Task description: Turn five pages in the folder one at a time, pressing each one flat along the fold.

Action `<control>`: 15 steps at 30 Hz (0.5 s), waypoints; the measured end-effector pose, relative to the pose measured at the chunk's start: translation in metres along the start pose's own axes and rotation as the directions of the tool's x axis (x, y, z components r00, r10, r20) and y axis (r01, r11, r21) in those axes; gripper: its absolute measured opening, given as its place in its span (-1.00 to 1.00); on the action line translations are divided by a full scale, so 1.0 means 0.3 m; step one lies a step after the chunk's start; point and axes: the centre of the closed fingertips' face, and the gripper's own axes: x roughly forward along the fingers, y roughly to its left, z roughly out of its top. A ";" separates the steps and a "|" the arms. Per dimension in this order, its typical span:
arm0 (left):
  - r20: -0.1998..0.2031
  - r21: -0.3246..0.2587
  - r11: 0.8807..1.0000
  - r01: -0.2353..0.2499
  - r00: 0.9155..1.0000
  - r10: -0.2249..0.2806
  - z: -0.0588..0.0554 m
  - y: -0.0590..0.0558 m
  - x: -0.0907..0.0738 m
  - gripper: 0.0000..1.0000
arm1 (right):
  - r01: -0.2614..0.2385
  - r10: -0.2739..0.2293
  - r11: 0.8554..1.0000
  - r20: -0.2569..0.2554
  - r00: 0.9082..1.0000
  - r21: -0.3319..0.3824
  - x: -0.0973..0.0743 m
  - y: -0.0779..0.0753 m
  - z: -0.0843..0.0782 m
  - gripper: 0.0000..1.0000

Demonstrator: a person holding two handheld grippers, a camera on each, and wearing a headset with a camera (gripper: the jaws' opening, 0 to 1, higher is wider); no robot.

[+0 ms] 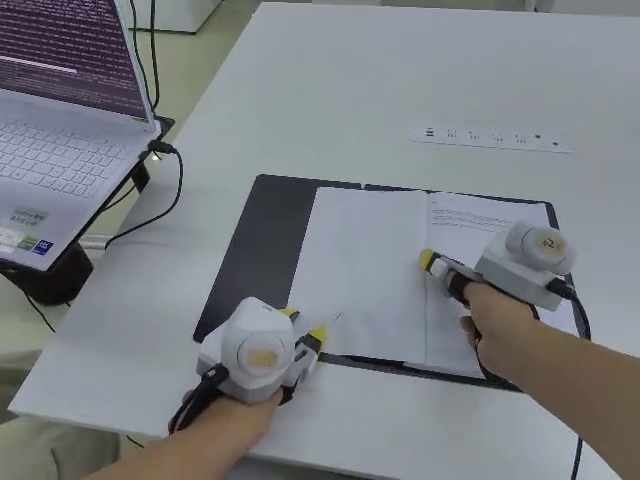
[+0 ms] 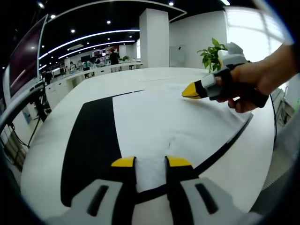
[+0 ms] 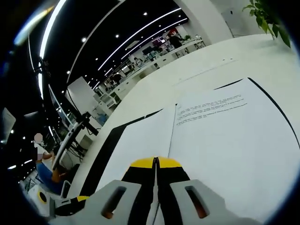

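The folder (image 1: 262,250) lies open on the white table, its black inner cover bare on the left. A blank white page (image 1: 365,270) lies left of the fold (image 1: 428,225), and a printed page (image 1: 485,215) lies right of it. My right gripper (image 1: 428,261) is shut with nothing in it, its yellow tips resting on the fold (image 3: 172,126) at mid-height. In its own view the right gripper (image 3: 155,162) has its jaws touching. My left gripper (image 2: 151,161) is open at the blank page's near left corner, with the paper's edge (image 2: 150,176) lying between its jaws.
An open laptop (image 1: 60,120) stands at the far left on a black stand, with cables (image 1: 172,195) trailing toward the folder. A white power strip (image 1: 490,137) lies beyond the folder. The table's near edge (image 1: 330,460) runs just behind my left gripper (image 1: 303,322).
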 end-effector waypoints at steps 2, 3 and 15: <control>0.003 0.004 1.000 0.000 1.000 -0.001 -0.001 0.000 0.002 -0.54 | 0.000 0.000 1.000 -0.005 1.000 -0.005 0.025 -0.015 0.005 -1.00; 0.005 0.003 1.000 0.000 1.000 0.000 -0.002 0.001 0.004 -0.54 | 0.000 0.000 1.000 -0.007 1.000 -0.013 0.037 -0.020 0.009 -1.00; 0.008 0.002 1.000 0.001 1.000 -0.001 -0.007 0.003 0.016 -0.54 | -0.007 0.007 1.000 0.016 1.000 0.005 0.100 -0.018 0.077 -1.00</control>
